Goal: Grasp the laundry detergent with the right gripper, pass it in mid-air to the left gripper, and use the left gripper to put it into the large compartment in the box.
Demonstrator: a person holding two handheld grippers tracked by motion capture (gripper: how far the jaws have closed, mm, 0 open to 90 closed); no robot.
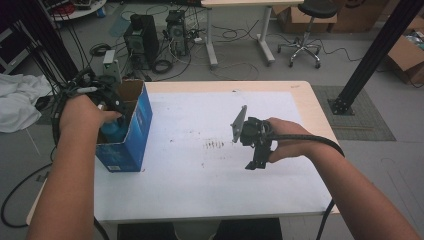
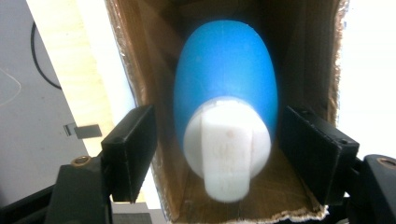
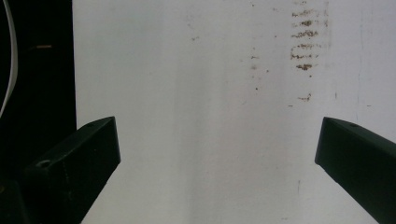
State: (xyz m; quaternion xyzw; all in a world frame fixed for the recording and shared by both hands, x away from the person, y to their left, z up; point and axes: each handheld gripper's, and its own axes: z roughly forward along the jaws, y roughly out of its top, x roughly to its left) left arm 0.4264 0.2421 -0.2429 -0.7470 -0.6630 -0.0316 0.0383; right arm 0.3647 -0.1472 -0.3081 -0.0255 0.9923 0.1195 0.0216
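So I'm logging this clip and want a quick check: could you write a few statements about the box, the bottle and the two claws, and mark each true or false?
1. The blue bottle lies inside the cardboard box. True.
2. The left claw is clamped tight on the bottle. False: its jaws stand apart on either side of the white cap, with gaps showing.
3. The right claw holds a small item. False: it is open, with nothing between its jaws but the white table top.
4. The box stands at the left part of the table. True.
5. There are brown marks on the table top. True.
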